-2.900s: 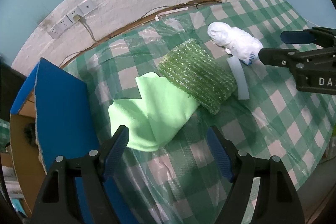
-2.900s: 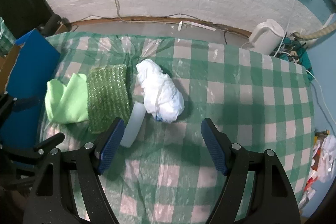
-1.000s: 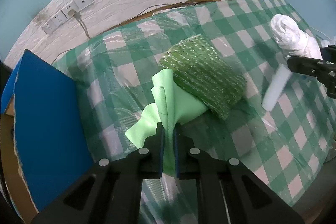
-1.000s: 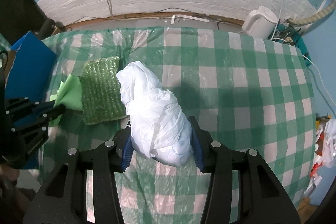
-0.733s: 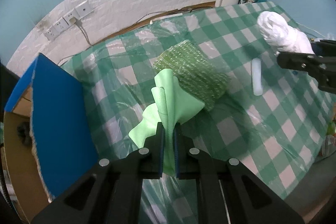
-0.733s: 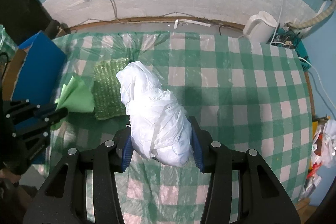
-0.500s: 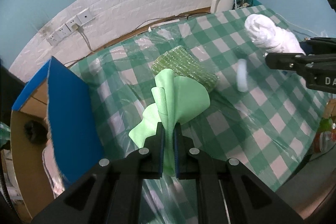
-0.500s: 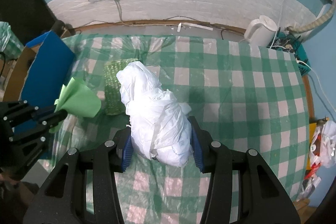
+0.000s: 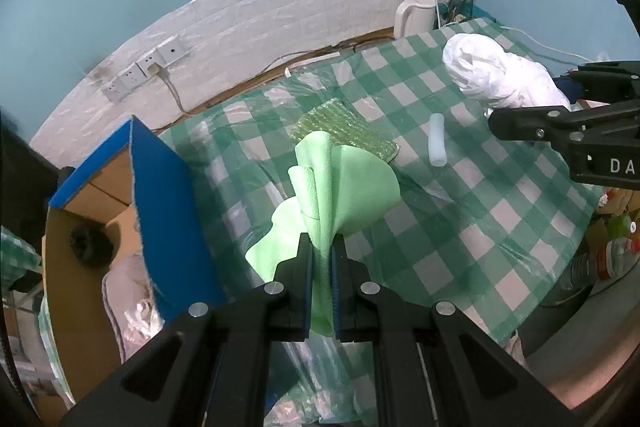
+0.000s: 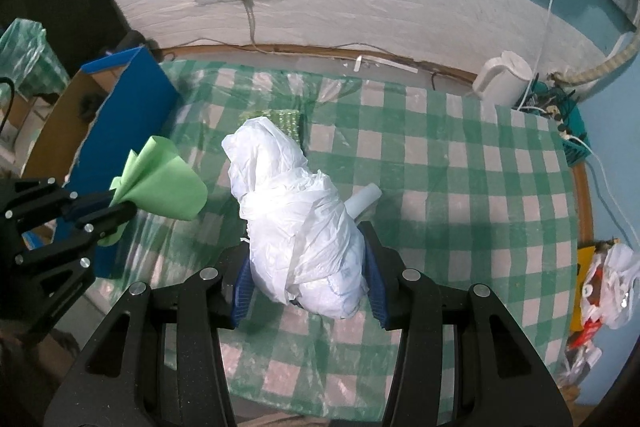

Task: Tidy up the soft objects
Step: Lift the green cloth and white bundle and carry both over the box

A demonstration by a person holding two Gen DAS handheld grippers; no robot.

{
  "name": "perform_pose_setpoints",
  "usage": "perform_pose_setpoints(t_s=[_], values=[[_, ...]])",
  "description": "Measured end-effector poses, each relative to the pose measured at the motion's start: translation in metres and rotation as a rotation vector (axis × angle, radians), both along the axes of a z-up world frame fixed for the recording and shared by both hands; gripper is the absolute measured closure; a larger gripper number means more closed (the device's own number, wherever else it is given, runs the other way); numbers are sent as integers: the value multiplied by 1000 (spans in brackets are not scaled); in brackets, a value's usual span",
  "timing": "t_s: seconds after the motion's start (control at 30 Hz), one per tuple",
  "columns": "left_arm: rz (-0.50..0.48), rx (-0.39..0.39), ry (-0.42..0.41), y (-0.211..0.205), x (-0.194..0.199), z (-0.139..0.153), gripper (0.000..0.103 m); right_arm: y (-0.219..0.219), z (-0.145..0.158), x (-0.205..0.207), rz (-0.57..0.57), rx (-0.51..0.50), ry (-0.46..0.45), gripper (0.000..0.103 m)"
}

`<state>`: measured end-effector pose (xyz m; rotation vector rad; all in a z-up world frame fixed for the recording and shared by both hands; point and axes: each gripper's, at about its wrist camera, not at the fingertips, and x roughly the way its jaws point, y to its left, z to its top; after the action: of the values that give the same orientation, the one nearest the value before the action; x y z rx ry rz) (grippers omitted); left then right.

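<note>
My left gripper (image 9: 320, 255) is shut on a light green cloth (image 9: 340, 183), which fans out above the checked table; the same cloth (image 10: 164, 183) and left gripper (image 10: 116, 207) show at the left of the right wrist view. My right gripper (image 10: 306, 267) is shut on a white plastic-wrapped bundle (image 10: 292, 211), lifted off the table; that bundle (image 9: 496, 79) appears at the right of the left wrist view. A green glittery sponge-like pad (image 9: 344, 135) lies on the table, partly hidden behind the cloth, with a small white foam roll (image 9: 437, 141) beside it.
A blue-sided cardboard box (image 9: 160, 195) stands open at the table's left edge, with soft items inside. A white kettle (image 10: 504, 79) sits at the far right corner by cables. The green-checked tablecloth (image 10: 460, 187) is covered with clear plastic. Bags lie on the floor at right.
Both grippers have risen with their loads; the table looks farther away. The green cloth has come clear of the pad and more of the open box shows at the left.
</note>
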<state>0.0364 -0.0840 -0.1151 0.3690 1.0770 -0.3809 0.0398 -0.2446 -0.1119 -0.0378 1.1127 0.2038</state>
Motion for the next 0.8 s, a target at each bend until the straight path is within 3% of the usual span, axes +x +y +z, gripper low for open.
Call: perform_pose_setpoints(t_s=[0.8], values=[[15, 2, -82, 25, -23, 37, 95, 37, 33, -12, 77, 14, -49, 56]])
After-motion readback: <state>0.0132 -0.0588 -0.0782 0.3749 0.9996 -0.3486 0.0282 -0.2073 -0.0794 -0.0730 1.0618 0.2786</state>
